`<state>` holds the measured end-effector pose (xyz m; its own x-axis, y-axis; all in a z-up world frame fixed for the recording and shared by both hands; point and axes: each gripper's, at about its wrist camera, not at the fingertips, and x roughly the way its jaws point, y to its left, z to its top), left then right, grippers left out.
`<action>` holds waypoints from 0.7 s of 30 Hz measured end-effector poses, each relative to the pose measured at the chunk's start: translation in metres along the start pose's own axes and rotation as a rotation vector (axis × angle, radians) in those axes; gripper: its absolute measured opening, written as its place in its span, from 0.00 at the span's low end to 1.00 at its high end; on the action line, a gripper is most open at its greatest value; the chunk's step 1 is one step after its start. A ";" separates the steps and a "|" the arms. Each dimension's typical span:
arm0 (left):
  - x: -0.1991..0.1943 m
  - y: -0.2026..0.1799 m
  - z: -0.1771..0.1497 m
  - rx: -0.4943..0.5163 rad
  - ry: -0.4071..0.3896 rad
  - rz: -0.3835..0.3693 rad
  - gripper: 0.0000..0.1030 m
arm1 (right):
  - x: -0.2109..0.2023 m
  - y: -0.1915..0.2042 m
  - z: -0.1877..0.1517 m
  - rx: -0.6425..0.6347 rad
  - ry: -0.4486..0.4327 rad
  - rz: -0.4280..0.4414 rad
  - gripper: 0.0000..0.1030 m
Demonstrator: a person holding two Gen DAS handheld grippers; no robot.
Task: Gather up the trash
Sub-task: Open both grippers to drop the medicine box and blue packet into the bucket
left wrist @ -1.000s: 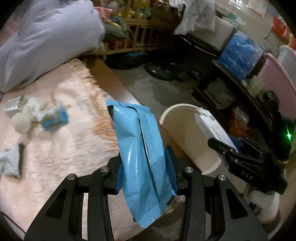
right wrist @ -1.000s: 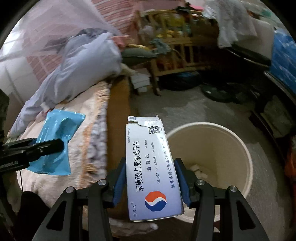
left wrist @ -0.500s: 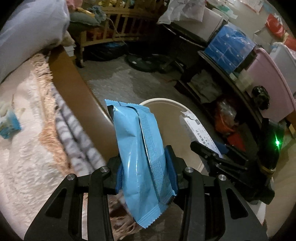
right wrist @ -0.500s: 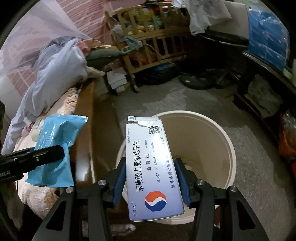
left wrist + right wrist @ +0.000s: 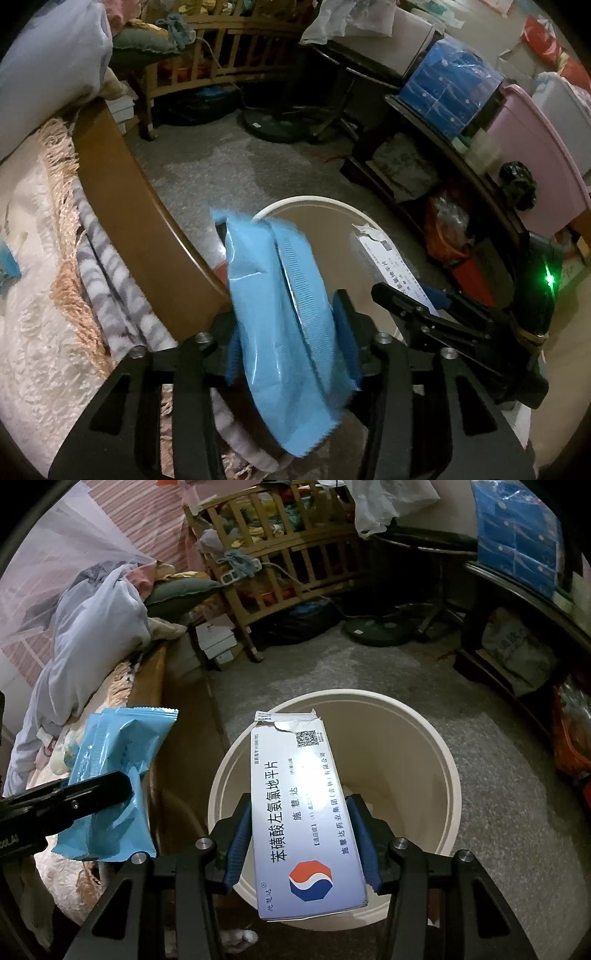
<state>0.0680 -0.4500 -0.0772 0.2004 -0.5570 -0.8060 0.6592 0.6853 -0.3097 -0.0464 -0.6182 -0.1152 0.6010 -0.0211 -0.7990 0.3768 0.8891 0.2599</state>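
Observation:
My left gripper (image 5: 291, 343) is shut on a blue plastic wrapper (image 5: 280, 306), held over the near rim of a cream round bin (image 5: 325, 206) on the floor. The wrapper (image 5: 114, 775) and the left gripper (image 5: 74, 805) also show at the left of the right wrist view. My right gripper (image 5: 303, 834) is shut on a white medicine box (image 5: 303, 812) with a torn top, held above the bin's (image 5: 436, 738) opening. The box (image 5: 388, 266) and the right gripper (image 5: 424, 314) show in the left wrist view, right of the wrapper.
A bed with a fringed pale blanket (image 5: 40, 295) and a wooden side rail (image 5: 122, 192) runs along the left; a small blue packet (image 5: 7, 266) lies on it. A wooden crib (image 5: 280, 565), a fan base (image 5: 380, 631) and dark shelves (image 5: 443, 147) surround the grey floor.
Both grippers have moved right, off the bed and toward the bin. The wrapper now hangs over the bin's rim and the box sits over its opening. Both grips are unchanged.

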 end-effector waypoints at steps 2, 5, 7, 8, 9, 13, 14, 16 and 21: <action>0.001 -0.001 0.001 0.000 -0.006 -0.006 0.54 | 0.000 -0.001 0.000 0.011 -0.006 -0.002 0.48; 0.000 0.000 0.002 -0.002 -0.011 -0.009 0.55 | 0.001 -0.006 0.001 0.036 -0.007 -0.011 0.52; -0.001 0.003 0.000 -0.006 -0.011 -0.005 0.55 | 0.003 -0.008 0.001 0.046 -0.001 -0.020 0.56; -0.002 0.004 0.000 -0.009 -0.010 -0.004 0.55 | 0.003 -0.009 0.000 0.051 0.002 -0.019 0.56; -0.002 0.006 -0.001 -0.012 -0.009 0.000 0.55 | 0.004 -0.009 0.000 0.054 0.005 -0.014 0.57; -0.011 0.014 -0.005 -0.012 -0.013 0.025 0.55 | 0.005 -0.005 -0.001 0.045 0.010 -0.001 0.57; -0.013 0.017 -0.006 -0.011 -0.016 0.030 0.55 | 0.005 -0.004 -0.002 0.040 0.011 0.003 0.57; -0.019 0.021 -0.008 -0.010 -0.024 0.052 0.55 | 0.006 0.001 -0.003 0.025 0.015 0.011 0.57; -0.034 0.034 -0.015 -0.009 -0.040 0.107 0.55 | 0.007 0.014 -0.006 -0.015 0.020 0.026 0.57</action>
<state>0.0728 -0.4006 -0.0682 0.2988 -0.4985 -0.8138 0.6259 0.7461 -0.2271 -0.0412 -0.6033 -0.1199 0.5962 0.0115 -0.8028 0.3505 0.8958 0.2732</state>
